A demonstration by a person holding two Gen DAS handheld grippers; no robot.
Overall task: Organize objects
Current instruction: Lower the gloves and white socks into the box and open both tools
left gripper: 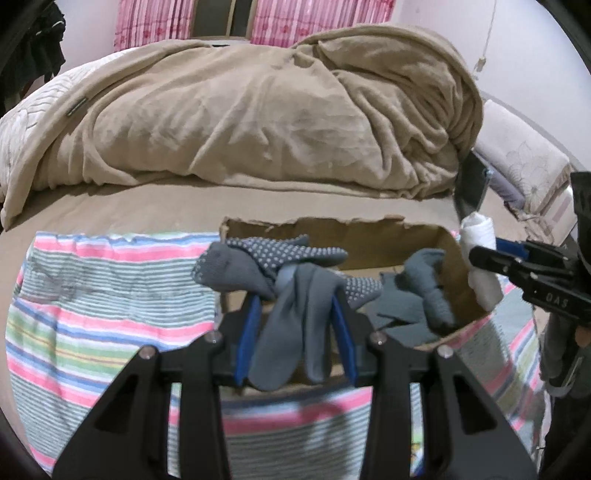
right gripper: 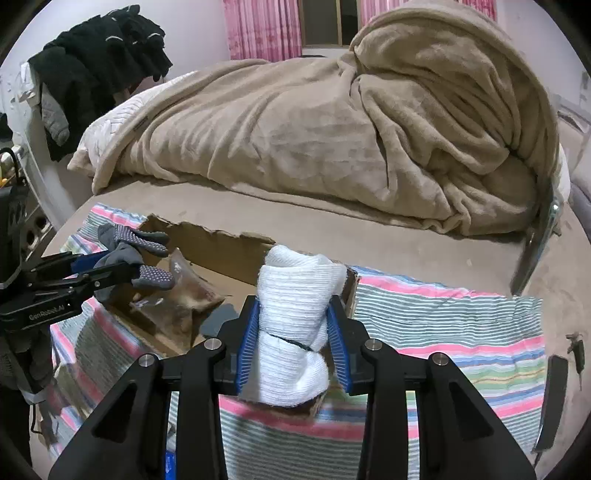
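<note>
Grey socks [left gripper: 291, 295] pinched in left claw [left gripper: 295, 332]; right claw [right gripper: 293, 339] clamps white roll [right gripper: 291, 325], perhaps sock.

Bed [right gripper: 332, 236] with tan sheet, bearing a heaped tan fleece blanket [left gripper: 258, 107] and a striped cloth [right gripper: 461, 325] spread at its near edge. Pale walls; pink curtains [right gripper: 264, 29] flanking a dark window. Black garments [right gripper: 99, 62] draped at far left.
</note>
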